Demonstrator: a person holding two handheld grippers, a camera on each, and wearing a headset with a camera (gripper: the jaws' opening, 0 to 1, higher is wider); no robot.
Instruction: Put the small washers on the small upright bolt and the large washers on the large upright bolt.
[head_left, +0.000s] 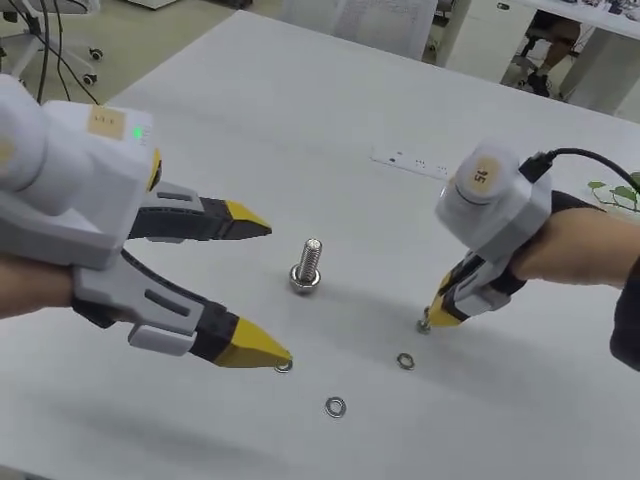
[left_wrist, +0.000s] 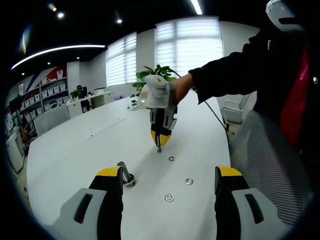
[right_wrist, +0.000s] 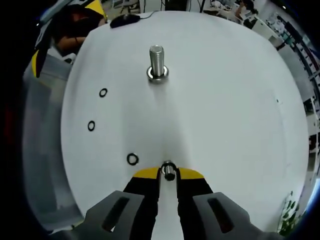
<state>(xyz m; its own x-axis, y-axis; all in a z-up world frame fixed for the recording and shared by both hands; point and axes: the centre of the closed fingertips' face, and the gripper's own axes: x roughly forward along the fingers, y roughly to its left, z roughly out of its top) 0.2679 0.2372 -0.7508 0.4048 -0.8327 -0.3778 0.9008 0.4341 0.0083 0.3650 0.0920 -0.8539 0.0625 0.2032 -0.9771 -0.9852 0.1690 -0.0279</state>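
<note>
Pinching the small silver upright bolt (right_wrist: 169, 172), the right gripper's (right_wrist: 169, 176) closed fingers could tip it; the left gripper's (head_left: 277, 292) spread fingers may skid a steel washer (head_left: 335, 406).

Head view: round tan sticker (head_left: 484, 175) on top of the right tongs (head_left: 432, 320) has two dark digits, maybe "56", too blurred to be sure. Small pale label (head_left: 103, 120) on the body of the left tongs (head_left: 279, 292): marks unreadable. No other text can be read.
</note>
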